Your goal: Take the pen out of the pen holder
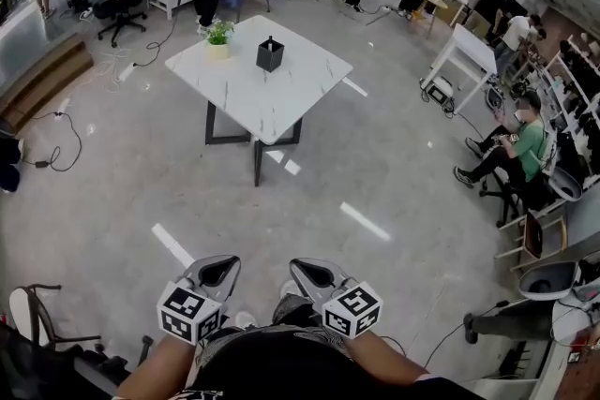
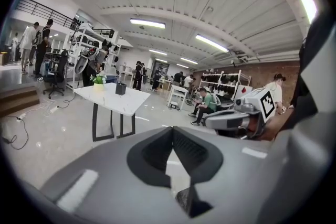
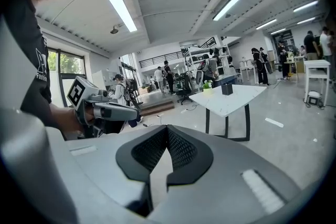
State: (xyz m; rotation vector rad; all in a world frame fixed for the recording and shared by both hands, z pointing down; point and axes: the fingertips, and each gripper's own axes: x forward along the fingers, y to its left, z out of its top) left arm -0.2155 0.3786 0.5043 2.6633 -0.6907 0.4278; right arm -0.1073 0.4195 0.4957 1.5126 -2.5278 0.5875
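Standing in the black square pen holder (image 1: 270,56), a thin dark tip (image 1: 270,40) that I take for the pen points up, so its long axis seems about vertical; it is too small to be sure. The holder sits on the white marble-pattern square bench (image 1: 281,98), near a small green potted plant (image 1: 218,37). Nothing is done yet, I judge. The left gripper (image 1: 218,265) and right gripper (image 1: 312,267) are well apart from the bench, with their fingers pressed together and empty.
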